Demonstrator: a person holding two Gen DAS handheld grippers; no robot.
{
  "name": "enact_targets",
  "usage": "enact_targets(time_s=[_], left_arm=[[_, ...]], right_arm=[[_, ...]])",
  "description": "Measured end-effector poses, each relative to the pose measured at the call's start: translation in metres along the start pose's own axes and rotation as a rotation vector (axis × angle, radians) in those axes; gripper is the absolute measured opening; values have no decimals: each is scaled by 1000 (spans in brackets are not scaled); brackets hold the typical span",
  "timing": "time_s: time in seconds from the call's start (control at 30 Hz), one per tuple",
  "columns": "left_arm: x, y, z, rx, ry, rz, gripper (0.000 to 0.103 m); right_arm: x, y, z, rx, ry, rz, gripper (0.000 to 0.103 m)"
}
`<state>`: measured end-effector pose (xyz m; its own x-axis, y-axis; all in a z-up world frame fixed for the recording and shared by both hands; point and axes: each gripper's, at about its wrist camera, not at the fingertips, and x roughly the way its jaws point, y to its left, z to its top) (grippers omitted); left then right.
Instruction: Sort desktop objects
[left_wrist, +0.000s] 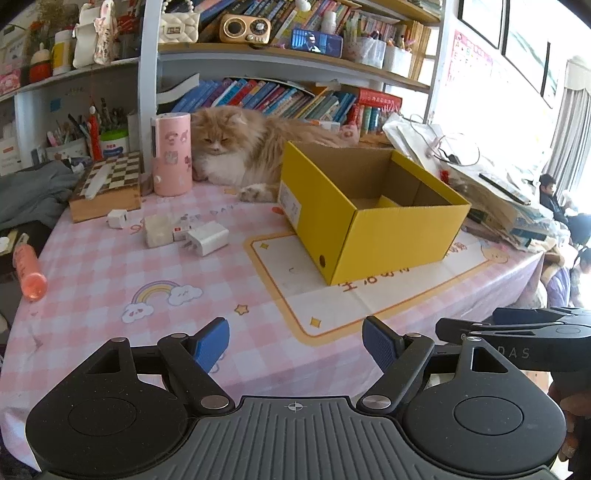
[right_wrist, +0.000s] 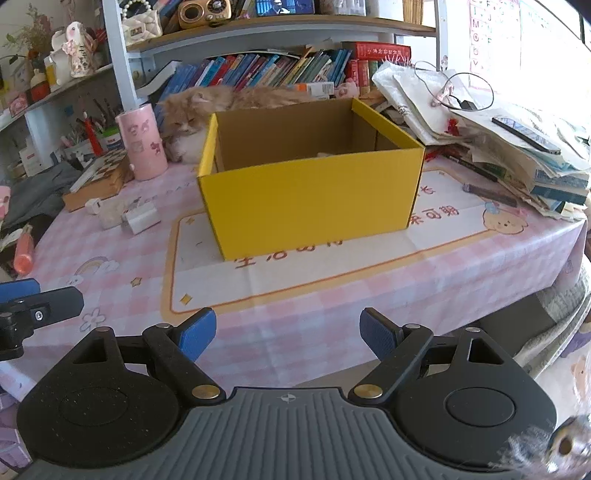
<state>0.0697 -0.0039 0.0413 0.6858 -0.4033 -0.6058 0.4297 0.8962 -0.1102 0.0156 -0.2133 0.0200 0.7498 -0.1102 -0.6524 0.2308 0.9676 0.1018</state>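
Seen from the left wrist, the left gripper (left_wrist: 295, 341) is held with its blue-padded jaws spread wide above the near edge of a pink checked tablecloth (left_wrist: 110, 280); nothing is gripped or touched. A cluster of small white chargers (left_wrist: 207, 238) and blocks is seen well ahead to the left, beside an open yellow cardboard box (left_wrist: 373, 236) standing on the cloth. A ginger cat (left_wrist: 236, 147) is stretched out behind the box, next to a pink cylinder (left_wrist: 171, 155). The right gripper's fingers (left_wrist: 517, 326) are glimpsed at the frame's right edge.

Seen from the right wrist, the right gripper (right_wrist: 287, 332) is likewise parted wide and empty, poised over the cloth's near edge. The yellow box (right_wrist: 314, 206) is faced straight ahead, with the chargers (right_wrist: 142, 221) to its left.
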Motion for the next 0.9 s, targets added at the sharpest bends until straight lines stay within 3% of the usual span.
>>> enact_targets(time_s=[0.53, 0.9], left_arm=[[-27, 26, -16, -15, -2, 49, 82], [-30, 33, -20, -27, -13, 42, 82]], right_arm=[[-1, 48, -18, -75, 50, 89, 84], [-10, 72, -22, -174, 21, 113, 84]])
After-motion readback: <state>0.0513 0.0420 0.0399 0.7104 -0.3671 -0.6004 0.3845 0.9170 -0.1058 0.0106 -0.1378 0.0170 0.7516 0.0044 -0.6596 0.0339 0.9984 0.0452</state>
